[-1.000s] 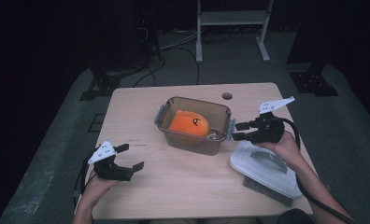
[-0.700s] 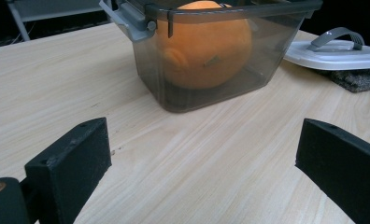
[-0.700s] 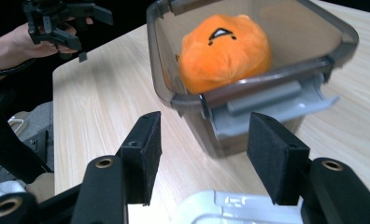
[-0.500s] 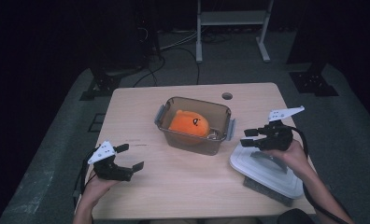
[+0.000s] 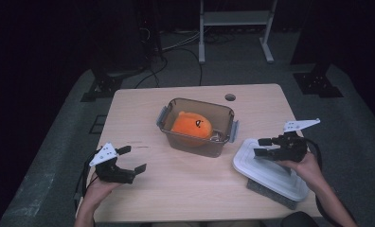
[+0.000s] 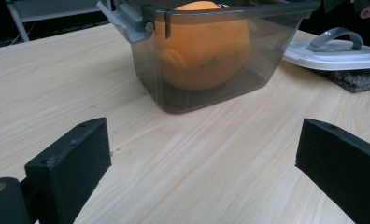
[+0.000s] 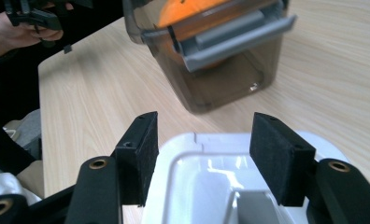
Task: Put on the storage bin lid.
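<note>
Dark room all around, with a pale wood bench (image 5: 143,118) lit in the middle. Far left, the left tool (image 5: 129,160) hovers near the front edge, jaws spread wide, nothing in them. Mid-bench sits the smoky clear tub (image 5: 197,125) with an orange plush (image 5: 191,125) inside. Right of that, the white lid (image 5: 263,171) rests on a grey pad (image 5: 266,193), close to the tub but not touching. The right tool (image 5: 260,147) hovers right over the lid's near edge, jaws about half open, empty. My guess: the lid's light, stiff plastic and kinda slick, so pinch the rim or that raised grey latch (image 6: 337,36), not the flat top.
</note>
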Tool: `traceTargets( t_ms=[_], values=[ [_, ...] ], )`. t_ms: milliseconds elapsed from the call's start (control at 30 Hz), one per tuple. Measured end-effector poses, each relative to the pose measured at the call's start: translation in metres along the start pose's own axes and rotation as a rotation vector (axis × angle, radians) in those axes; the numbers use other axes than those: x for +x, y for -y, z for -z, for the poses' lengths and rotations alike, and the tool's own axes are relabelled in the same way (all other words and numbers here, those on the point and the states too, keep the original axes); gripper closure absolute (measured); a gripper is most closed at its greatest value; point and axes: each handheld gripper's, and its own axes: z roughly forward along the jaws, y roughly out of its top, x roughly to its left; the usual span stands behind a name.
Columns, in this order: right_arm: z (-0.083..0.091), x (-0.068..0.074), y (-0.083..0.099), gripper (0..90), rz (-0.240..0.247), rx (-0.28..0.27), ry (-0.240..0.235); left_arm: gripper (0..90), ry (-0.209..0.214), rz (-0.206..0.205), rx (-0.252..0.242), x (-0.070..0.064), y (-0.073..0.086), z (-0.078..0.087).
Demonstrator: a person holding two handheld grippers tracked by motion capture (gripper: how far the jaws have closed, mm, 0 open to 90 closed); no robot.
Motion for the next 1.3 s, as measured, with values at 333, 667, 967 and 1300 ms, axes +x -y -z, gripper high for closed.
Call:
traceTargets(
  t_ms=[333,667,967,1300],
  values=[
    [0.013,-0.007,0.023,40.5,-0.019,-0.011,0.034,2.7,-0.005,0.002,0.004,0.001,0.000,0.001],
    [0.019,-0.012,0.043,40.3,-0.038,-0.005,0.062,2.7,-0.004,0.001,0.006,0.001,0.001,0.001],
    [0.022,-0.012,0.057,46.7,-0.031,-0.011,0.086,2.7,-0.005,0.004,0.005,0.001,0.001,0.001],
    [0.023,-0.013,0.065,58.5,-0.015,-0.008,0.127,2.7,-0.005,0.010,-0.003,0.002,0.001,0.002]
  ],
)
